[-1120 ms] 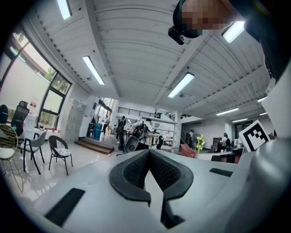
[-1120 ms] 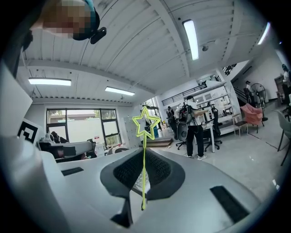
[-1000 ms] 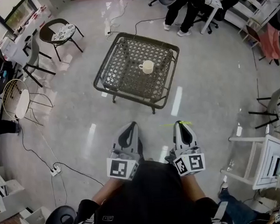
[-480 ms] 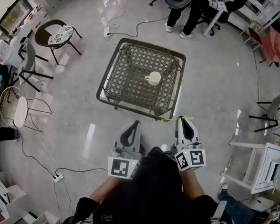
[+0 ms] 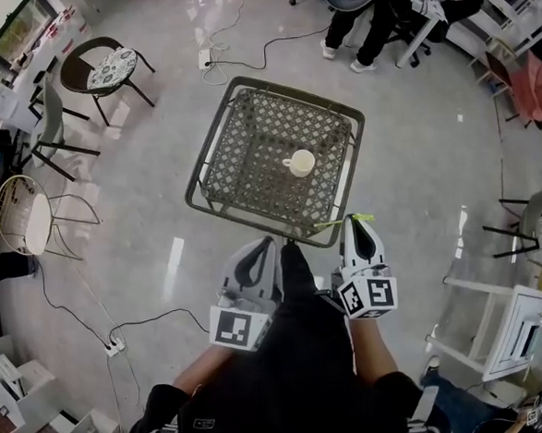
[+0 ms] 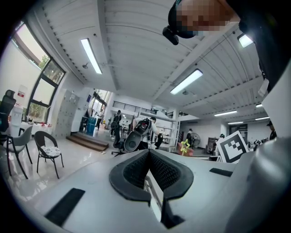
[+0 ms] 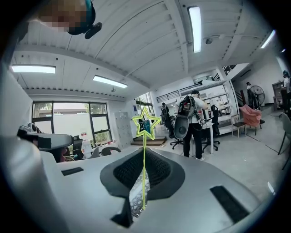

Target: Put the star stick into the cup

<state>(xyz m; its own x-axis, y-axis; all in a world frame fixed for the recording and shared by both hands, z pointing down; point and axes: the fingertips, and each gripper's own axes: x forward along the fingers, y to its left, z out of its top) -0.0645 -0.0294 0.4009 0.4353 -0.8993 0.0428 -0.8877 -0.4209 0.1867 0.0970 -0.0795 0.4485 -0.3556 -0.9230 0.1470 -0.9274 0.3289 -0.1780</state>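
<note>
Bright ceiling strip lights glare on glossy floor; fisheye edges curve.

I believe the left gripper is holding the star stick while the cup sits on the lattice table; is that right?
Not quite: the star stick is clamped in the right gripper, not the left, as the right gripper view shows. The left gripper is shut on nothing. The cup does sit on the lattice table.
</note>
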